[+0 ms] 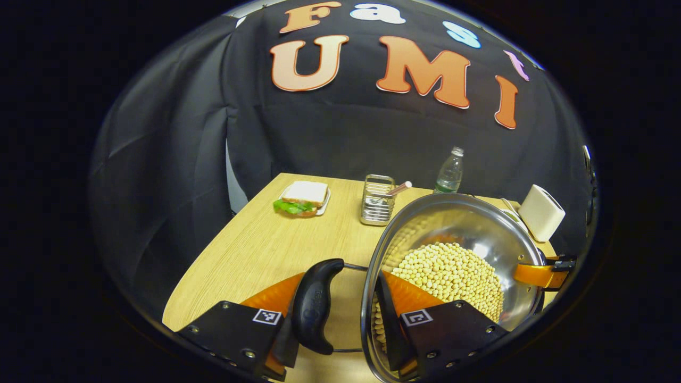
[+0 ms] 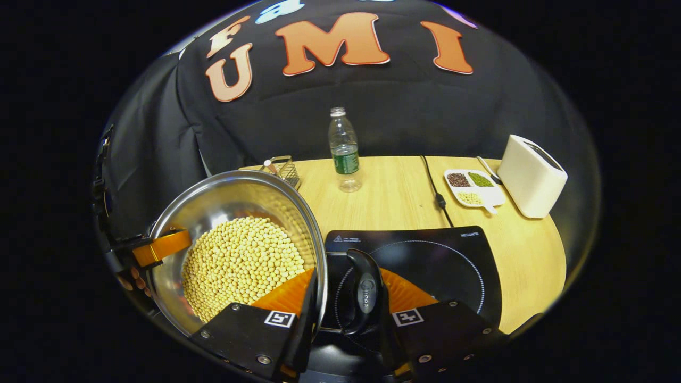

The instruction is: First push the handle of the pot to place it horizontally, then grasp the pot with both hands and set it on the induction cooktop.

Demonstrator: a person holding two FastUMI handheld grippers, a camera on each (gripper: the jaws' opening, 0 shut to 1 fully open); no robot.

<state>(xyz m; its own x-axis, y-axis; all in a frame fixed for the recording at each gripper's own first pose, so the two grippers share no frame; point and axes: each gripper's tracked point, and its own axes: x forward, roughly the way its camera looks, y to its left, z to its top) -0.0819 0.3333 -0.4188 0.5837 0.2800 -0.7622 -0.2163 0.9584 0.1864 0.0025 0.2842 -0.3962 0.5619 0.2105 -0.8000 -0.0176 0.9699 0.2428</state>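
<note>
Steel pot (image 2: 223, 213) – full of soybeans (image 2: 239, 263); divided tray (image 2: 492, 197) – three bean kinds.

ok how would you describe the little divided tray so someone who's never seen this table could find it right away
Start at the wooden table and go to its far right corner, where the white toaster stands. The divided tray lies flat just left of the toaster, beyond the black induction cooktop. It is the one small white dish with three compartments, each holding different beans: dark, green and pale yellow.

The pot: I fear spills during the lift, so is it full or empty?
Partly full: the pot holds a mound of pale beans covering its bottom, with bare steel wall showing above them.
</note>
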